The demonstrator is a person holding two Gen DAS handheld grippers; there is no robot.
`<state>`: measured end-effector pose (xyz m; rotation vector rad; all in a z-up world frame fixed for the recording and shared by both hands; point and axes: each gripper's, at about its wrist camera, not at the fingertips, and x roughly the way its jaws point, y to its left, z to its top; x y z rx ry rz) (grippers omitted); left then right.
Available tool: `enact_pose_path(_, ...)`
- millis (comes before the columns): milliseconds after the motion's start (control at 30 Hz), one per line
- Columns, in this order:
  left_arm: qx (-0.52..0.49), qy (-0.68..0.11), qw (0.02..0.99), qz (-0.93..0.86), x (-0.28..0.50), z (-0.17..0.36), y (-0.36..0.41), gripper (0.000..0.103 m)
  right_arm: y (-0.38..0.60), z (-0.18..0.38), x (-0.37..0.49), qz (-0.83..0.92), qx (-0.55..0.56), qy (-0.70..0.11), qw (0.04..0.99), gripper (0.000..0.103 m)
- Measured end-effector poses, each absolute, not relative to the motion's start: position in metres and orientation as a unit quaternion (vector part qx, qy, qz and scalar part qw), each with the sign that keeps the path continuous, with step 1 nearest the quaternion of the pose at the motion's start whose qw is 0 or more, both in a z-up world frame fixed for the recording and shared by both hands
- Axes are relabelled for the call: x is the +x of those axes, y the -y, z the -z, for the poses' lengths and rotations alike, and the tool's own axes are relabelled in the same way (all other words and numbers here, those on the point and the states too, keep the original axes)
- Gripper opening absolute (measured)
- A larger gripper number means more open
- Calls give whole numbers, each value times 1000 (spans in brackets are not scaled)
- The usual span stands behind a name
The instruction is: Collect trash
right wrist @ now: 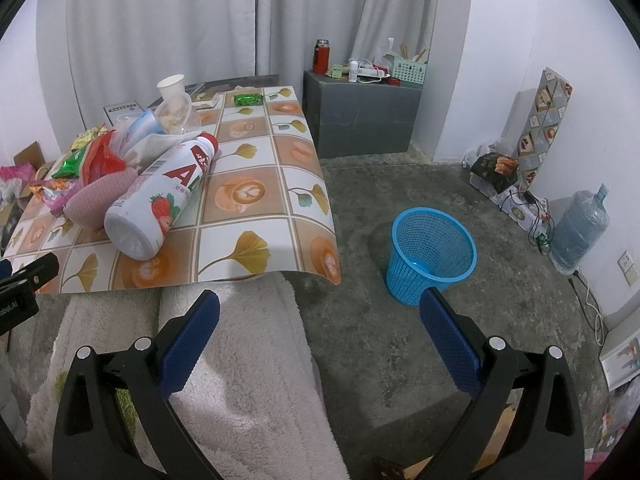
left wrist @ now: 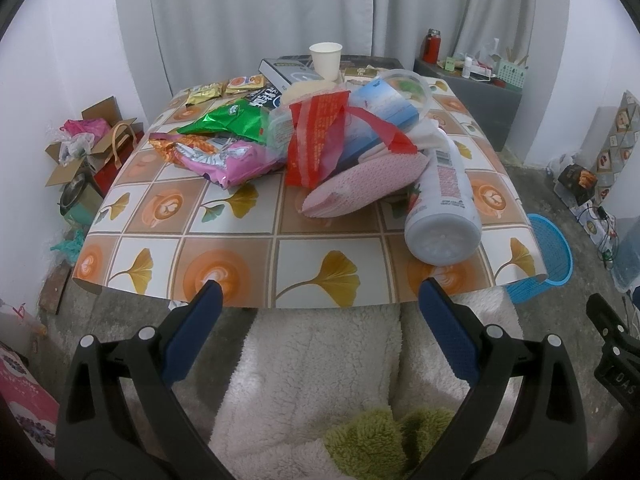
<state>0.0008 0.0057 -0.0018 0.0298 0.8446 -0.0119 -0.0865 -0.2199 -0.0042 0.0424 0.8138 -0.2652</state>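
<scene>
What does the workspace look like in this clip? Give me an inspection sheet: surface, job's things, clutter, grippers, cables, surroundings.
Surface: low table with a leaf-and-latte patterned cover, its near strip bare.
Job's things: white strawberry drink bottle lying on its side; red wrapper, green wrapper and pink packet heaped together; paper cup upright at the back; blue mesh basket on the floor right of the table.
Clutter: box and snack packets at the far edge.
Grippers: left gripper open, empty; right gripper open, empty.
Cables: wires on the floor by the right wall.
Surroundings: grey curtains, grey cabinet, water jug.
</scene>
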Motion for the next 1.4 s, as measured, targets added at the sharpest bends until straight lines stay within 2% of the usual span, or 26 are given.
enact_pose_path(1067,13,-412,911,2,0,7,-13,94,222,1,-86,127,26,-387,913,98)
enact_pose_path(1400,-34,-358,933,28,13,-4,-44,94,211,-22,-68,107,3,-311,944,98)
